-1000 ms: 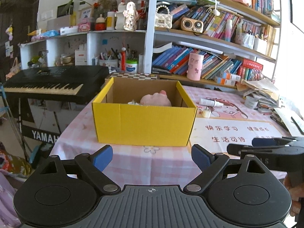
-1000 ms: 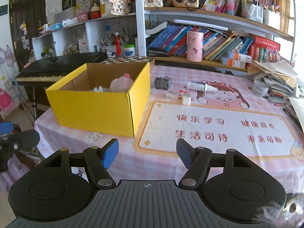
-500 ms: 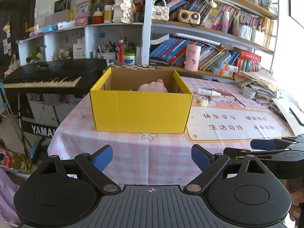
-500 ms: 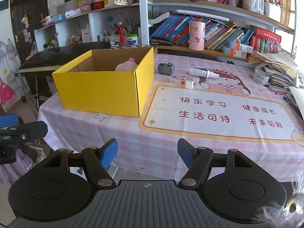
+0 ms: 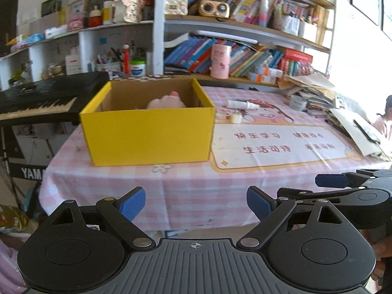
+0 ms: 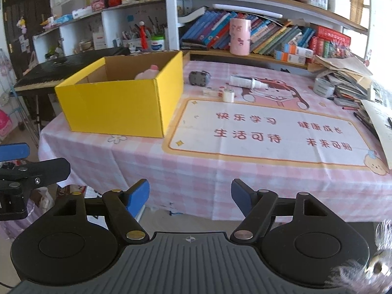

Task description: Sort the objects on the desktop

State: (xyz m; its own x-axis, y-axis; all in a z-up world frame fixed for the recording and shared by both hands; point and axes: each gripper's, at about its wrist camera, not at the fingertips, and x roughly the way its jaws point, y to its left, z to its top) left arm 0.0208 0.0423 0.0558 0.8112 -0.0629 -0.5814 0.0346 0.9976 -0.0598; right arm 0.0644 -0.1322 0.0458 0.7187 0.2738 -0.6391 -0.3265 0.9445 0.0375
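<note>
A yellow cardboard box (image 5: 149, 136) (image 6: 117, 103) stands open on the pink checked table (image 5: 186, 186), with a pink soft toy (image 5: 166, 103) (image 6: 147, 73) inside. Behind the printed mat (image 6: 264, 132) lie a white tube (image 6: 247, 82), a small white roll (image 6: 228, 95), a flat white item (image 6: 210, 92) and a dark grey object (image 6: 199, 78). My left gripper (image 5: 196, 204) is open and empty, held off the table's front edge. My right gripper (image 6: 189, 194) is open and empty, also in front of the table edge; it shows in the left wrist view (image 5: 343, 188).
A black keyboard (image 5: 36, 103) stands left of the table. Bookshelves (image 6: 269, 31) with a pink cup (image 6: 239, 36) run behind it. A tape roll (image 6: 323, 87), stacked papers (image 6: 350, 83) and pens crowd the table's right side.
Both grippers have pulled back from the table toward the front; the box and table look smaller and farther. Both stay open and empty.
</note>
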